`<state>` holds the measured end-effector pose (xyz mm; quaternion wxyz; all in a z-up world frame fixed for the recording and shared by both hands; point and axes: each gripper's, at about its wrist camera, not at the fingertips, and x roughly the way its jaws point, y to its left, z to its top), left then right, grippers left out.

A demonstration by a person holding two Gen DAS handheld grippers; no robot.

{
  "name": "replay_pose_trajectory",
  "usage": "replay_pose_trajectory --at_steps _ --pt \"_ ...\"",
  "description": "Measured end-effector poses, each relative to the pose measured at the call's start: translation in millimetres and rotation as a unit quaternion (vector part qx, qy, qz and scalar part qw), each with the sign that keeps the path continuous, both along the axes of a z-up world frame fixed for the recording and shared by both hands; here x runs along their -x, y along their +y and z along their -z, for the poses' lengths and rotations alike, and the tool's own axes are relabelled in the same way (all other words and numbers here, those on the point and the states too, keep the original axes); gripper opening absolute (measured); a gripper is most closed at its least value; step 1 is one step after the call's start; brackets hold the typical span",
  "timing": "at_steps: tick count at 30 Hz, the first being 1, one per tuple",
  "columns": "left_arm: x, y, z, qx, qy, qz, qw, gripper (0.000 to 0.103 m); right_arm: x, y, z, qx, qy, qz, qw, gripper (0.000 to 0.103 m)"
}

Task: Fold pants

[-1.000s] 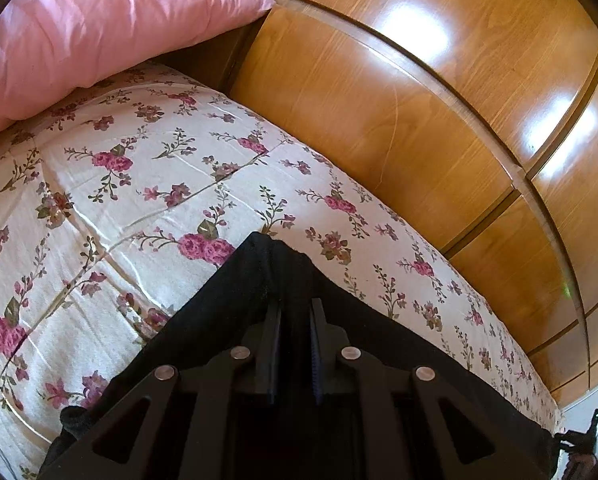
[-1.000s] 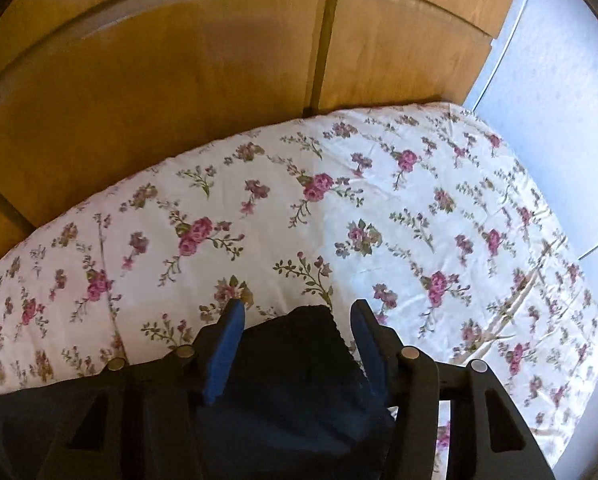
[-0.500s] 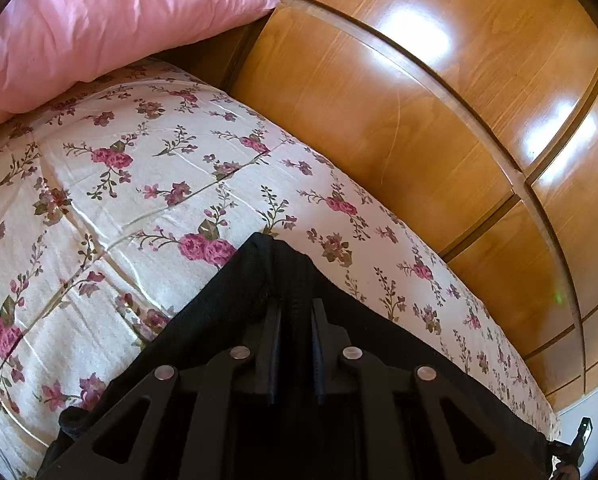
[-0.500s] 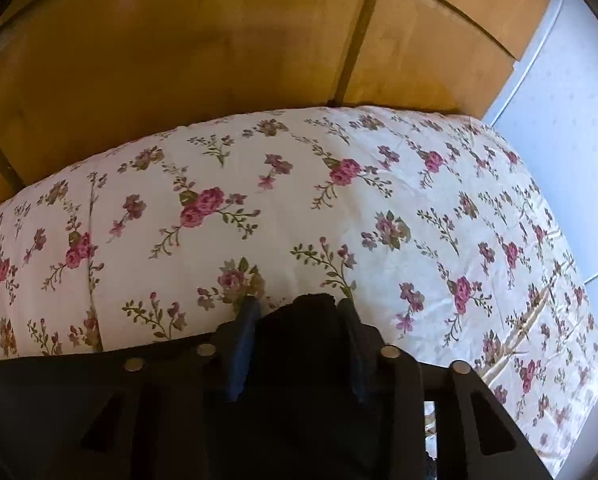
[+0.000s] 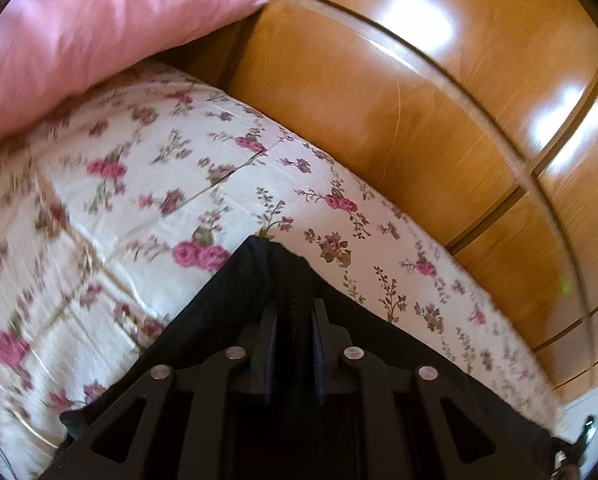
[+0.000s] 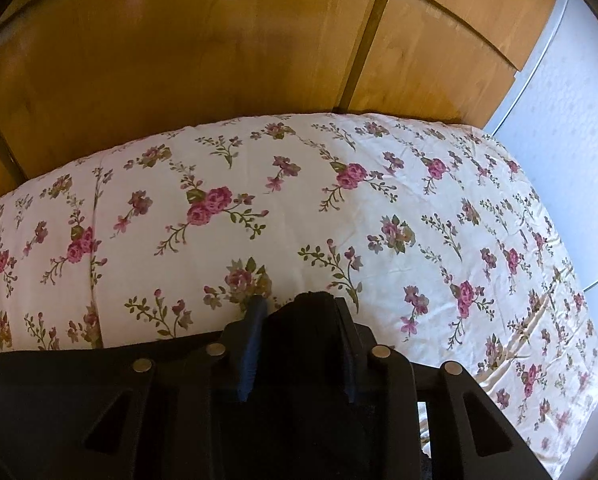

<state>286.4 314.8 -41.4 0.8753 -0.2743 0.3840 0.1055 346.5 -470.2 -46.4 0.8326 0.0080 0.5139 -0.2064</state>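
Black fabric pants (image 5: 235, 304) lie on the floral bedsheet (image 5: 147, 208). Your left gripper (image 5: 293, 312) has just been easing open, cloth between its jaws, grip unclear. Your right gripper (image 6: 299, 312), just closing, clamps a fold.

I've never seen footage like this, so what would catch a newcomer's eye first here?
Probably the black pants, bunched between the fingers of each black gripper, left and right, at the bottom of both views. They stand out against the white rose-print bedspread. A pink pillow fills the left view's top-left corner, glossy wooden panels behind.

Left claw (image 5: 293, 312) easing open, right claw (image 6: 299, 312) closing, both angled downward.
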Motion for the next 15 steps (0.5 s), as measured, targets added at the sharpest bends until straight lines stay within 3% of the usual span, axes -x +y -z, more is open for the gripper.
replay_pose_trajectory --at_steps 5,8,12,15 --pt "-37.3 -17.3 -8.7 -0.038 0.067 0.038 0.9963 0.028 -1.3 -7.4 2.0 -0.005 -0.005 -0.004 1.0 0.033" --pt "-40.8 -22.1 -8.7 -0.054 0.072 0.039 0.9952 0.028 0.7 -8.1 2.9 -0.011 -0.011 0.001 1.0 0.033" --pt "-36.9 -26.3 -8.6 -0.077 0.069 0.049 0.9935 0.014 3.7 -8.9 4.3 -0.017 -0.015 0.005 1.0 0.033" --pt "-34.1 -15.8 -10.2 -0.04 0.069 0.041 0.996 0.01 2.8 -10.4 2.8 -0.025 -0.015 0.014 0.999 0.027"
